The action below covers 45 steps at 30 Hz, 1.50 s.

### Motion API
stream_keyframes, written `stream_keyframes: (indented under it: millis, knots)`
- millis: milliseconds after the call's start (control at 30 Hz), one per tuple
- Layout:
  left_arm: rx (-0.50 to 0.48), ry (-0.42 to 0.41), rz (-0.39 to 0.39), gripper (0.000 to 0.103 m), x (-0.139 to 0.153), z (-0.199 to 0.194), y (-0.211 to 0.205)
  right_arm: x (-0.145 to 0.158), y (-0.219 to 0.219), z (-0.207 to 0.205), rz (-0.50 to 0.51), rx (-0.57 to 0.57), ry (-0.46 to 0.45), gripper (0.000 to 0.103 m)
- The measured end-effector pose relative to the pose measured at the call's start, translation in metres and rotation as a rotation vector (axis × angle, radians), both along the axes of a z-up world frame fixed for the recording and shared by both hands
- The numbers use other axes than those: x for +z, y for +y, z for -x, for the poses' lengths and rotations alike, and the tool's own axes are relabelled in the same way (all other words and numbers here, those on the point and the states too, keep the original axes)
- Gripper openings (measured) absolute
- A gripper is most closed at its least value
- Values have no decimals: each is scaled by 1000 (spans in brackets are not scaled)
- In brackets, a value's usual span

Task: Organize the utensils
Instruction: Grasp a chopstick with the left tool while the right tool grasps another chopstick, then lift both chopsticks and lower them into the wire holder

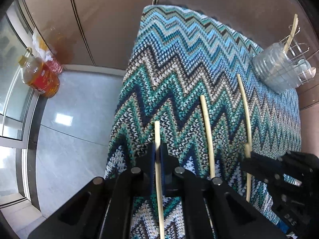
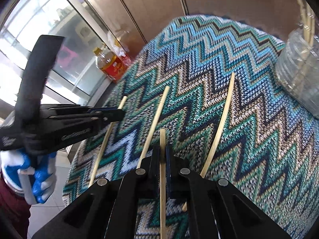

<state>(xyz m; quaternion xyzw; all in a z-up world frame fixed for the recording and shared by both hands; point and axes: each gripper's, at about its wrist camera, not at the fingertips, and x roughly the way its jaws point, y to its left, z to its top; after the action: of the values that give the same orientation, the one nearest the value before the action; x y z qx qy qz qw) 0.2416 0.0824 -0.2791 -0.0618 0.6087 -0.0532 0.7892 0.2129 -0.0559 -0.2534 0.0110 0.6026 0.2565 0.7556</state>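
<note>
Pale wooden chopsticks lie on a zigzag knitted cloth (image 1: 179,63). My left gripper (image 1: 158,153) is shut on a chopstick (image 1: 157,131) at the cloth's left side. It also shows in the right wrist view (image 2: 117,114), clamping the leftmost chopstick (image 2: 122,103). My right gripper (image 2: 163,151) is shut on another chopstick (image 2: 162,137). It appears in the left wrist view (image 1: 249,157) gripping that stick (image 1: 247,149). Two loose chopsticks (image 2: 157,115) (image 2: 225,115) lie on the cloth. A clear ribbed plastic container (image 1: 277,69) at the far right holds chopsticks (image 1: 291,33).
A wire rack (image 1: 299,57) with white spoons stands beside the container. A cooking-oil bottle (image 1: 39,75) and a red packet (image 1: 53,65) sit on the floor by the glass door. Brown cabinet panels (image 1: 99,16) rise behind. Grey floor tiles (image 1: 75,119) lie left of the table.
</note>
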Motion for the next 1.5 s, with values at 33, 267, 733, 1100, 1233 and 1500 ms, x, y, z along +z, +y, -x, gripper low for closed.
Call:
stream_keyframes:
  millis: [33, 267, 733, 1100, 1233, 1500]
  knots:
    - [5, -10, -1, 4, 3, 2, 0, 6, -4, 4, -11, 1, -13, 5]
    - [33, -120, 37, 4, 34, 22, 5, 49, -28, 40, -81, 15, -133, 5]
    - [21, -366, 123, 4, 101, 69, -4, 102, -76, 101, -192, -42, -309, 5]
    - [-34, -474, 146, 4, 139, 87, -41, 133, -112, 124, -238, -113, -401, 5]
    - [-43, -515, 156, 4, 153, 89, -54, 150, -123, 127, -240, -139, -462, 5]
    - [-56, -659, 170, 4, 195, 85, -88, 192, -155, 116, -249, -230, -615, 5]
